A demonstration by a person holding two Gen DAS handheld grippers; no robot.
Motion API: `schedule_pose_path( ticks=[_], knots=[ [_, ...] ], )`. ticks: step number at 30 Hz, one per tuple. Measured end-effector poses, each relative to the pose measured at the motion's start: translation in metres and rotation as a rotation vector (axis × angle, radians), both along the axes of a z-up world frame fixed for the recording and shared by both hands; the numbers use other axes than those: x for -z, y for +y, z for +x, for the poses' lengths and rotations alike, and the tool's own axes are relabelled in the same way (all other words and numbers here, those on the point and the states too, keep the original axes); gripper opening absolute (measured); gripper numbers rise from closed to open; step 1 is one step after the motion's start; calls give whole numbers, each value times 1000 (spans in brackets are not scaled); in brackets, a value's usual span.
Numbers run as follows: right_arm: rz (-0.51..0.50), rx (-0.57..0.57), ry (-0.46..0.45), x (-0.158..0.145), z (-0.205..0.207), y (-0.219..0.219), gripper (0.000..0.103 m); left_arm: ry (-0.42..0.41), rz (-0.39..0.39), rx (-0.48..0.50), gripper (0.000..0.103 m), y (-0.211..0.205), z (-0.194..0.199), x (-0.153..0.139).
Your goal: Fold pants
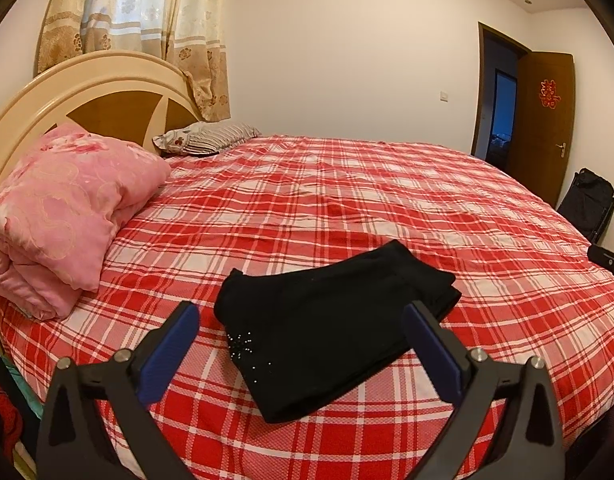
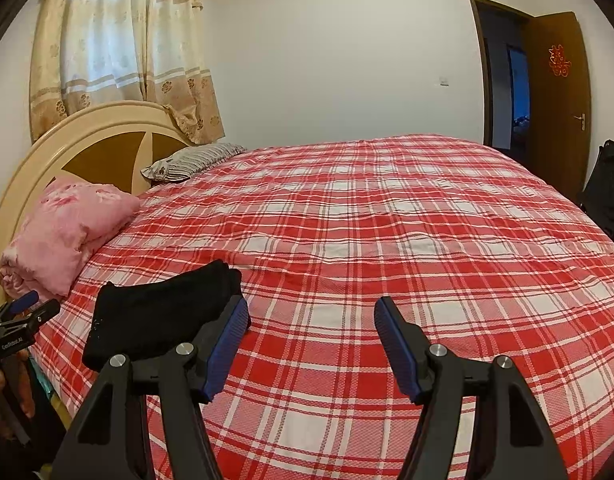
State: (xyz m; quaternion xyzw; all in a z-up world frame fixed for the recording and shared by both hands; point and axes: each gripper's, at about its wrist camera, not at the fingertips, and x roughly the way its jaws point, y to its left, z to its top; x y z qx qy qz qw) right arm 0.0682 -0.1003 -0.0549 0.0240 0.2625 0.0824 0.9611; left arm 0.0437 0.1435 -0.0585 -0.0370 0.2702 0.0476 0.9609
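Black pants (image 1: 327, 320) lie folded into a compact rectangle on the red plaid bed (image 1: 347, 200), near its front edge, with small beads showing at one corner. My left gripper (image 1: 303, 316) hovers just in front of them, open, its blue pads apart on either side and holding nothing. In the right wrist view the pants (image 2: 159, 316) lie at the lower left, partly behind my left finger. My right gripper (image 2: 311, 312) is open over bare plaid bed (image 2: 387, 220), to the right of the pants. The left gripper (image 2: 23, 308) shows at the far left edge.
A folded pink quilt (image 1: 63, 216) sits at the left by the cream headboard (image 1: 87, 88). A striped pillow (image 1: 207, 138) lies at the far side. An open brown door (image 1: 543, 120) and a black bag (image 1: 587, 204) stand at the right.
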Motion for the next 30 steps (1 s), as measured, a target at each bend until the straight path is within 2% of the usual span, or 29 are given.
schedule_pose_path(
  ticks=[23, 30],
  knots=[
    [-39, -43, 19, 9, 2, 13, 67, 19, 3, -26, 103, 2, 1, 1],
    [-51, -42, 26, 12, 3, 15, 67, 33, 31, -5, 103, 0, 4, 8]
  ],
)
